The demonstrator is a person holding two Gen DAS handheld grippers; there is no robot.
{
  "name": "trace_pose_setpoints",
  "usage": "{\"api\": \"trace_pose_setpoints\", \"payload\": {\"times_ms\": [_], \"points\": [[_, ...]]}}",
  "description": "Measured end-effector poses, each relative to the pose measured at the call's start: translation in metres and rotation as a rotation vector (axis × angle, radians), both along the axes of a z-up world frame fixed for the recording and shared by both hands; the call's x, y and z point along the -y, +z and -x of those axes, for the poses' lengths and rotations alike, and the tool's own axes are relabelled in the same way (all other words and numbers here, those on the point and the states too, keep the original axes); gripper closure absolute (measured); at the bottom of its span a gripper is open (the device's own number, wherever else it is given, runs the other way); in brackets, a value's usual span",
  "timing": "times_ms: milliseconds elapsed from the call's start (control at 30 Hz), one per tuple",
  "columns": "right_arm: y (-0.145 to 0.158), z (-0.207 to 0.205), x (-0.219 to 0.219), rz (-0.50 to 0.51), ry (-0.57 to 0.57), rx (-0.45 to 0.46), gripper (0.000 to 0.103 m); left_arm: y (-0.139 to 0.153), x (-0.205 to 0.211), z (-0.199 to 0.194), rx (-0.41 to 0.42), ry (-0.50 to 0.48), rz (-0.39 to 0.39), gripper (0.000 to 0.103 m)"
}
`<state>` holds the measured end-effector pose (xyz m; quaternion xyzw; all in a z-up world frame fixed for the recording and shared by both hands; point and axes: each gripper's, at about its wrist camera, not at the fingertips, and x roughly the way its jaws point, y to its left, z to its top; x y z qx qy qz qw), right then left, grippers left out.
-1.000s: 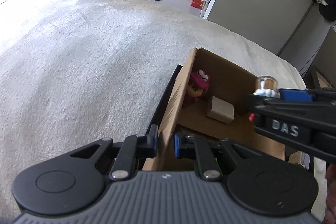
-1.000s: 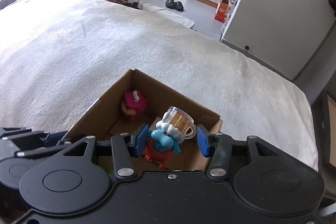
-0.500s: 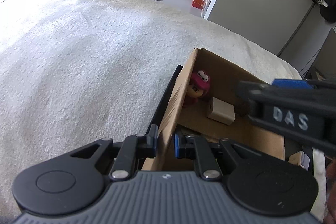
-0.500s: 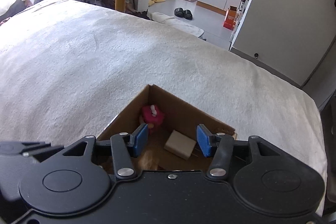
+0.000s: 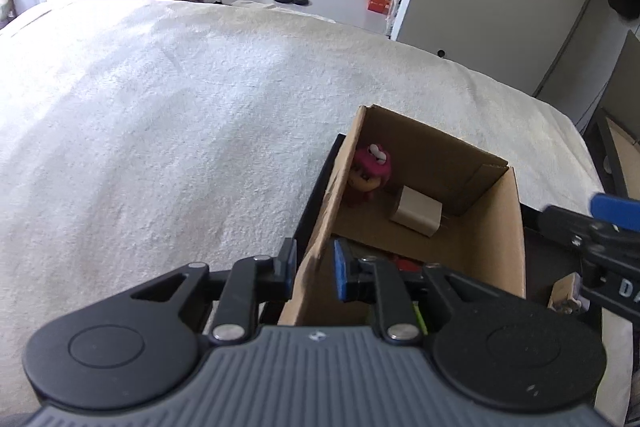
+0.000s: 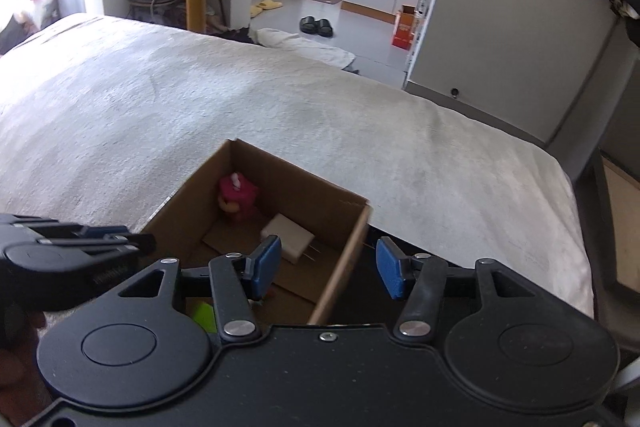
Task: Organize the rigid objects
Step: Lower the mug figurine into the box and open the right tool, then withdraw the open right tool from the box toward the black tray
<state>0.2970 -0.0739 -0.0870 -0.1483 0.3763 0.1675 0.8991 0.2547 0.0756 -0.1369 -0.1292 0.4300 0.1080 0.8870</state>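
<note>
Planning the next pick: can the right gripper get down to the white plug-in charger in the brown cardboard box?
Probably yes. The right gripper is open above the brown cardboard box, whose top is open; the white plug-in charger lies uncovered, apart from the pink figurine.

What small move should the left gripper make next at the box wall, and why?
Probably open a little more and lift away. The left gripper has just been opening, and the left wall of the cardboard box stands between its pads with a gap showing. The right gripper is open and empty, and the pink toy and white charger already lie inside.
</note>
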Motion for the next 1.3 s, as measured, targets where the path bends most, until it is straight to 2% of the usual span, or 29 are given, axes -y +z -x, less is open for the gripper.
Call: {"api": "trace_pose_setpoints", "payload": {"times_ms": [133,267,600,1100,1300], "points": [[0.004,0.008,0.018,-0.017,-0.025,0.004,0.050,0.015,0.004,0.007,-0.002,-0.013,-0.024,0.083],[0.008,0.014,0.035,-0.036,-0.050,-0.004,0.050,0.027,0.013,0.011,-0.004,-0.026,-0.053,0.077],[0.009,0.029,0.072,-0.083,-0.087,-0.004,0.048,0.050,0.043,0.017,0.012,-0.064,-0.121,0.053],[0.004,0.043,0.127,-0.155,-0.145,-0.013,0.041,0.058,0.099,0.019,-0.010,-0.156,-0.231,0.031],[0.002,0.043,0.143,-0.183,-0.154,-0.010,0.038,0.057,0.118,0.018,-0.019,-0.183,-0.277,0.029]]}}
